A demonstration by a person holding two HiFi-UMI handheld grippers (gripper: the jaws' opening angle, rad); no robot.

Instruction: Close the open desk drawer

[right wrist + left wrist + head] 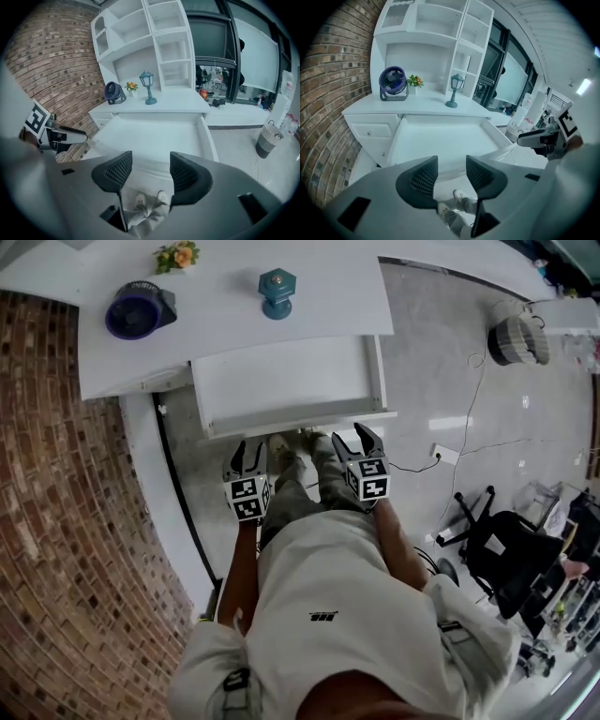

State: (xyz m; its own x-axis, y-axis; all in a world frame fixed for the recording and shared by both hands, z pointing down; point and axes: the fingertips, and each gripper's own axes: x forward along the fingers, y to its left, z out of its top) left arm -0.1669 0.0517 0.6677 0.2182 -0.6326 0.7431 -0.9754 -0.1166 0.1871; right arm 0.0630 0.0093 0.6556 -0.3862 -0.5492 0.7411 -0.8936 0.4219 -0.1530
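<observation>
The white desk drawer [289, 381] stands pulled out from under the desktop [234, 324], wide, shallow and bare inside. Its front edge [300, 421] faces me. My left gripper [249, 452] hovers just short of that front edge on the left, open with nothing between its fingers. My right gripper [354, 438] is level with it on the right, also open and holding nothing. In the left gripper view the drawer [440, 138] lies beyond the open gripper [451, 176]. The right gripper view shows the drawer [154, 136] past the open gripper [151, 174].
On the desktop stand a dark blue fan [139, 310], a teal lantern [277, 292] and a small flower pot [176, 255]. A brick wall [56, 521] runs along the left. To the right are a waste basket [517, 338], a power strip [443, 454] with cable, and a black chair [506, 559].
</observation>
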